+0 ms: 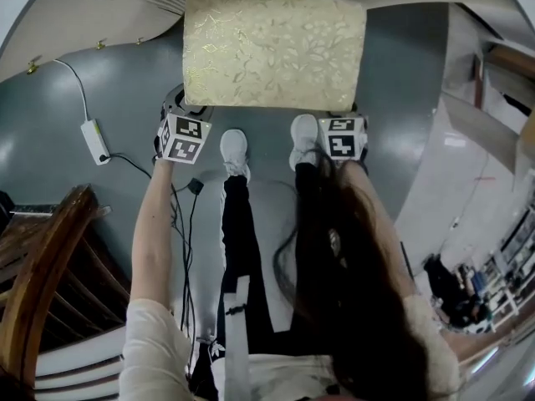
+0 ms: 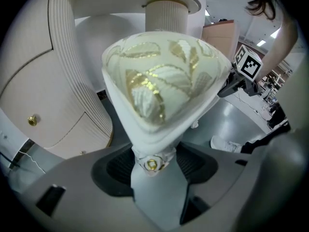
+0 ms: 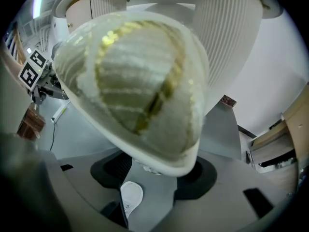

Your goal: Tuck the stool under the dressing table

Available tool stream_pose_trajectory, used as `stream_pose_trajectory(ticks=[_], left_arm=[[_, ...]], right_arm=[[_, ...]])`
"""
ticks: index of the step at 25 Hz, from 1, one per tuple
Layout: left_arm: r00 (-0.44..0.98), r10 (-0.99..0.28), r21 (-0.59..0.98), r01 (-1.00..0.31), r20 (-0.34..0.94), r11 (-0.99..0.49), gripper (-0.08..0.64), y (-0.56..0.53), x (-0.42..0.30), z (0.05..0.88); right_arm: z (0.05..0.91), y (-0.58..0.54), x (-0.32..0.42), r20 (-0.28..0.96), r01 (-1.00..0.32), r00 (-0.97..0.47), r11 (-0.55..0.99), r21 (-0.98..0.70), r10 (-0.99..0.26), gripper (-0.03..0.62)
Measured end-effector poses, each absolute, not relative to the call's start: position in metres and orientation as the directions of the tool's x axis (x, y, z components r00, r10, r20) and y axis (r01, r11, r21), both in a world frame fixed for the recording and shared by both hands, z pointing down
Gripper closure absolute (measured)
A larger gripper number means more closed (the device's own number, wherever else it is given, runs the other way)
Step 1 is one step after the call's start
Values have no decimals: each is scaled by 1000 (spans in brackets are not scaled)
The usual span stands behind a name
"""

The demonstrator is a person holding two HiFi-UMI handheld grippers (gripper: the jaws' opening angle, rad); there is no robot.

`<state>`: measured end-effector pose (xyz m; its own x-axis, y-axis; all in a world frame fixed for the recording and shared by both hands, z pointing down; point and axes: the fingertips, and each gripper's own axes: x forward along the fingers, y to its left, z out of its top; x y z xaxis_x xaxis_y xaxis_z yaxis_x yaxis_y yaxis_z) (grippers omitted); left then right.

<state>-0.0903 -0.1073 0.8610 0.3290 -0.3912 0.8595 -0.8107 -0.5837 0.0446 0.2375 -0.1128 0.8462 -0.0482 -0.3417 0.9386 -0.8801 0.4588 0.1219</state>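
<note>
The stool [image 1: 274, 44] has a gold floral cushion and stands at the top centre, its far edge under the white ribbed dressing table [image 1: 109, 7]. My left gripper [image 1: 180, 109] is shut on the stool's near left corner. In the left gripper view the white corner with a gold stud [image 2: 151, 164] sits pinched between the dark pads of the left gripper [image 2: 152, 170]. My right gripper [image 1: 343, 117] holds the near right corner. In the right gripper view the cushion's rim [image 3: 159, 166] fills the gap of the right gripper [image 3: 154, 175]. Its pads are partly hidden by the cushion.
The person's white shoes [image 1: 234, 150] stand just behind the stool. A wooden chair [image 1: 42, 282] is at lower left. A power strip with cables [image 1: 94, 140] lies on the grey floor at left. A ribbed cabinet with a brass knob [image 2: 32, 120] flanks the stool. Furniture [image 1: 493, 82] stands at right.
</note>
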Motion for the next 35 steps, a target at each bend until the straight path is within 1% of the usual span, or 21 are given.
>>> stream_pose_trajectory(ticks=[3, 7, 10, 17, 23, 28, 35], left_arm=[[331, -422, 32, -816, 844, -577, 287, -101, -88, 863], [335, -414, 26, -802, 847, -597, 288, -99, -86, 868], [314, -418, -18, -781, 852, -624, 295, -106, -91, 869], [270, -417, -54, -783, 868, -620, 299, -112, -95, 871], [253, -400, -55, -785, 881, -617, 299, -163, -123, 862], [245, -380, -55, -776, 892, -629, 299, -180, -135, 862], [245, -423, -59, -806, 872, -589, 304, -191, -148, 861]], right_arm=[[849, -113, 240, 930, -872, -54, 471, 134, -364, 334], [853, -118, 243, 929, -865, -58, 484, 136, -365, 334], [854, -121, 239, 921, -865, -70, 484, 135, -382, 336], [857, -119, 236, 898, -880, -78, 453, 142, -433, 336], [846, -171, 207, 891, -878, -85, 457, 145, -445, 336], [846, -177, 195, 893, -885, -80, 443, 140, -443, 336], [846, -199, 184, 888, -869, -87, 470, 154, -451, 336]])
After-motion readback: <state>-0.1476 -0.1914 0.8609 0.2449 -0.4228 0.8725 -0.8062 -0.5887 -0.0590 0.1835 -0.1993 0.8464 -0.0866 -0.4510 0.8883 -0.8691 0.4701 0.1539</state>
